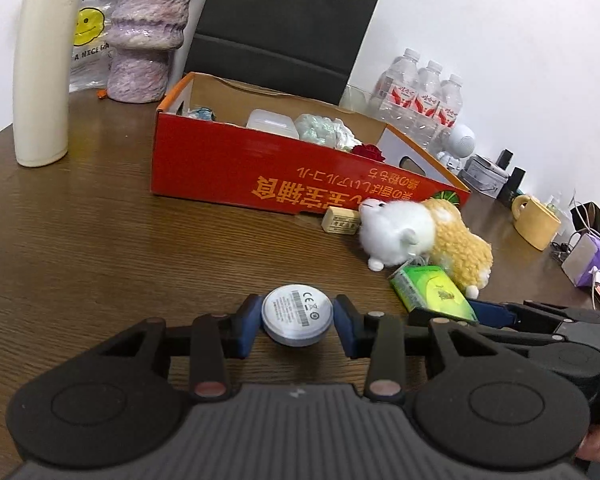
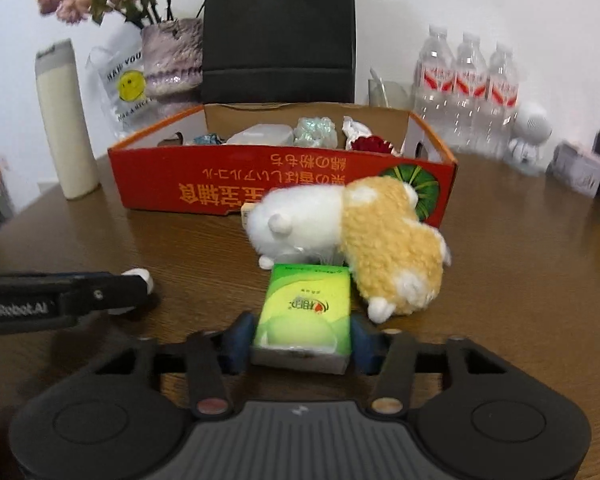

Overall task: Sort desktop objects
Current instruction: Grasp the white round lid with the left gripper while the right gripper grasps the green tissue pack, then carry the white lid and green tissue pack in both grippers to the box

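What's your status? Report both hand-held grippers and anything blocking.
Left hand-held gripper shut on round disc. Right hand-held gripper shut on green packet. Plush toy lies between packet and red box.

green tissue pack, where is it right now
In the right wrist view the green tissue pack sits between the right hand-held gripper pads, on the table just in front of the plush toy.

Bare brown wooden tabletop (image 1: 100,240) lies open to the left, up to the tall cream bottle (image 1: 44,64). Ahead, the red cardboard box (image 1: 260,172) walls off the far side. The white-and-yellow plush toy (image 2: 352,232) and a small beige block (image 1: 340,220) crowd the box's front.
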### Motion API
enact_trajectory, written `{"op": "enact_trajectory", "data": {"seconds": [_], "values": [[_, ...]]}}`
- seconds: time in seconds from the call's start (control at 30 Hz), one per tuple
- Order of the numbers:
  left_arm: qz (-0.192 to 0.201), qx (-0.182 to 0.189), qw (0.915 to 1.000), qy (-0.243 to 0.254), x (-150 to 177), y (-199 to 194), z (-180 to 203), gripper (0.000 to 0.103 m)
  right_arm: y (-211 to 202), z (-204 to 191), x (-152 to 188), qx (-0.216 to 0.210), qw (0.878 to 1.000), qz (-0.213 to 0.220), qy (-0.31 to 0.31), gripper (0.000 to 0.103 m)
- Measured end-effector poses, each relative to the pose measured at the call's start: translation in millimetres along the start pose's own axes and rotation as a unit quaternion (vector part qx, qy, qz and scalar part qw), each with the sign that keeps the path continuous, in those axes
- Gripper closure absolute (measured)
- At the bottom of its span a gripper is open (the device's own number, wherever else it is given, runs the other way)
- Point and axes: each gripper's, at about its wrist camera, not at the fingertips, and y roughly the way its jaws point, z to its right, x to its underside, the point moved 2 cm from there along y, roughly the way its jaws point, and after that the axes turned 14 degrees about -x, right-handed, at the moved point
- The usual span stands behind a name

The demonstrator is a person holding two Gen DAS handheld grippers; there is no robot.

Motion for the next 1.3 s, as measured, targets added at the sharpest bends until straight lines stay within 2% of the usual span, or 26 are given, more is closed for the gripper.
{"op": "enact_trajectory", "data": {"seconds": [0.1,0.3,0.43,0.53,0.63,0.7,0.77,0.8,0.83,0.87,0.97,1.07,1.17,1.3], "values": [[0.002,-0.002,0.9999,0.011,2.0,-1.2,4.1,0.063,-10.7,-4.1,3.7,-0.014,1.000,-0.013,0.005,0.058],[0.023,-0.003,0.9992,0.033,3.1,-10.1,13.4,0.063,-60.1,-21.1,43.6,-0.026,0.999,-0.020,-0.008,0.056],[0.034,0.006,0.9989,0.032,4.5,-19.0,16.0,0.063,-86.2,-28.6,64.6,-0.045,0.999,-0.015,-0.005,0.044],[0.037,-0.007,0.9990,0.026,11.7,-35.7,12.3,0.063,-93.1,-35.2,64.1,-0.045,0.999,-0.012,-0.006,0.042],[0.038,-0.011,0.9992,0.009,27.5,-59.1,-1.7,0.063,-91.4,-39.5,59.4,-0.056,0.998,-0.002,-0.008,0.031],[0.027,-0.015,0.9995,-0.003,37.1,-67.3,-13.9,0.063,-81.5,-42.3,55.2,-0.048,0.999,-0.013,-0.012,0.032],[0.017,-0.031,0.9994,-0.005,42.3,-71.3,-22.9,0.063,-70.4,-43.9,53.2,-0.048,0.998,-0.026,-0.014,0.037],[0.018,-0.040,0.9990,0.001,42.8,-74.0,-25.6,0.063,-68.1,-46.3,52.8,-0.040,0.999,-0.021,-0.024,0.045],[0.024,-0.050,0.9984,0.010,42.3,-79.2,-27.2,0.063,-67.2,-46.7,53.1,-0.040,0.999,-0.015,-0.026,0.057],[0.030,-0.056,0.9979,0.013,41.4,-83.5,-28.3,0.063,-67.7,-46.6,53.5,-0.042,0.999,-0.011,-0.022,0.059],[0.055,-0.067,0.9960,0.022,40.5,-100.9,-23.4,0.063,-70.6,-47.1,55.5,-0.044,0.999,-0.011,-0.022,0.060],[0.063,-0.057,0.9955,0.043,44.7,-107.5,-12.0,0.063,-82.7,-46.5,55.6,-0.051,0.999,0.010,-0.014,0.060],[0.070,-0.059,0.9946,0.049,49.4,-113.7,-1.0,0.063,-98.9,-48.7,51.4,-0.049,0.998,0.038,-0.019,0.059],[0.121,-0.077,0.9873,0.069,54.9,-137.6,15.9,0.063,-126.0,-49.1,50.3,-0.042,0.994,0.102,-0.027,0.059]]}}
